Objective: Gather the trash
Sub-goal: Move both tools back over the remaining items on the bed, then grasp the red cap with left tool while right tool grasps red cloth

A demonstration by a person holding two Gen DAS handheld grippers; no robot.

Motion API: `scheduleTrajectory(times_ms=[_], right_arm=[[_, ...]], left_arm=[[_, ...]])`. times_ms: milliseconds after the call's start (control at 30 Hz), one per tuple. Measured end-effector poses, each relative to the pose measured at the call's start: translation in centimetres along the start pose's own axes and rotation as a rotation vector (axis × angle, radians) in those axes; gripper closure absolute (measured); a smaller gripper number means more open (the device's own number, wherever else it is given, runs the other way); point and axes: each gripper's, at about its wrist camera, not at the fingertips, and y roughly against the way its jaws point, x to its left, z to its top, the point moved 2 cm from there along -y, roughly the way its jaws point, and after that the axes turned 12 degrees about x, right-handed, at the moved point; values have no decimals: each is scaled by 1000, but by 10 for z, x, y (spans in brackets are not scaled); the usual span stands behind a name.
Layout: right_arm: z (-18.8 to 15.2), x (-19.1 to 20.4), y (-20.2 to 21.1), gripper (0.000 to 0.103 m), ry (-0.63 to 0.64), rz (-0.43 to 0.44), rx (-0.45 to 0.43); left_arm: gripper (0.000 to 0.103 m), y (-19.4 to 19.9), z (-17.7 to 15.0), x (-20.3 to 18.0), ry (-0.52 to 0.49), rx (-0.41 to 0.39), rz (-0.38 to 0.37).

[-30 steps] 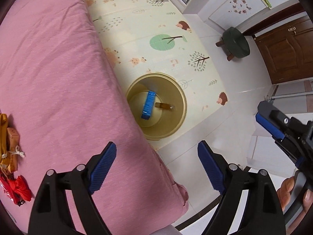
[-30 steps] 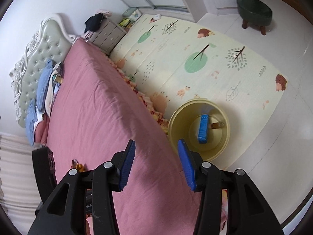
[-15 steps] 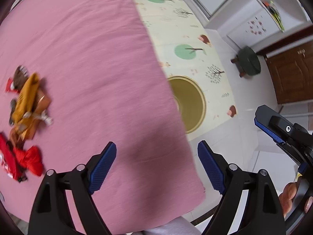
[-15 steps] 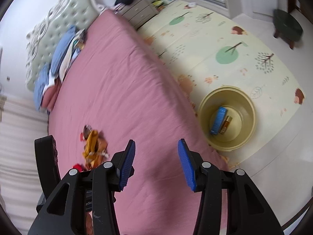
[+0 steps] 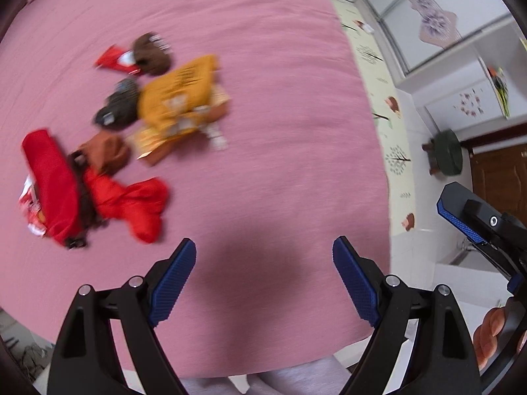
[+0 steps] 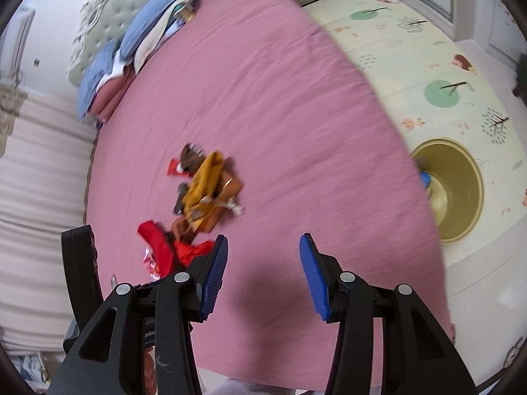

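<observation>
Both grippers have swung from the bin (image 6: 461, 191) back over the bed (image 5: 263, 98), toward the wrapper pile (image 5: 131, 131). Left gripper (image 5: 264, 276) jaws wide and empty, right gripper (image 6: 263, 270) half open, empty: ready for the next pick.

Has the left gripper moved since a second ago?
Yes. The left gripper has swung off the floor mat and now sits over the pink bed, nearer the wrappers.

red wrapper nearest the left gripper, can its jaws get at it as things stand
Probably yes. The red wrapper lies in the open on the pink bedspread, and the left gripper has open, empty jaws with nothing between them and it.
</observation>
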Motion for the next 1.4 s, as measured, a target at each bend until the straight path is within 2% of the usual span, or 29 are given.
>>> scheduleTrajectory(times_ms=[333,733,867,1033,1267,1400], right_arm=[[-11,78,-69,57,83,4,108],[-15,119,-156,57,156,-51,258],[-14,117,-176,57,152,-68,294],[-14,116,-197,57,157,-96,326],[-11,113,-219,57,153,-119,362],[-11,116,-230,55,167,-131,372]], left_arm=[[18,1,-15,117,136,9,20],[17,-25,-17,218,302,19,47],[17,-39,-13,240,340,30,51],[17,-54,-4,265,396,43,19],[16,-73,11,274,386,64,7],[22,-86,10,281,414,82,-27]])
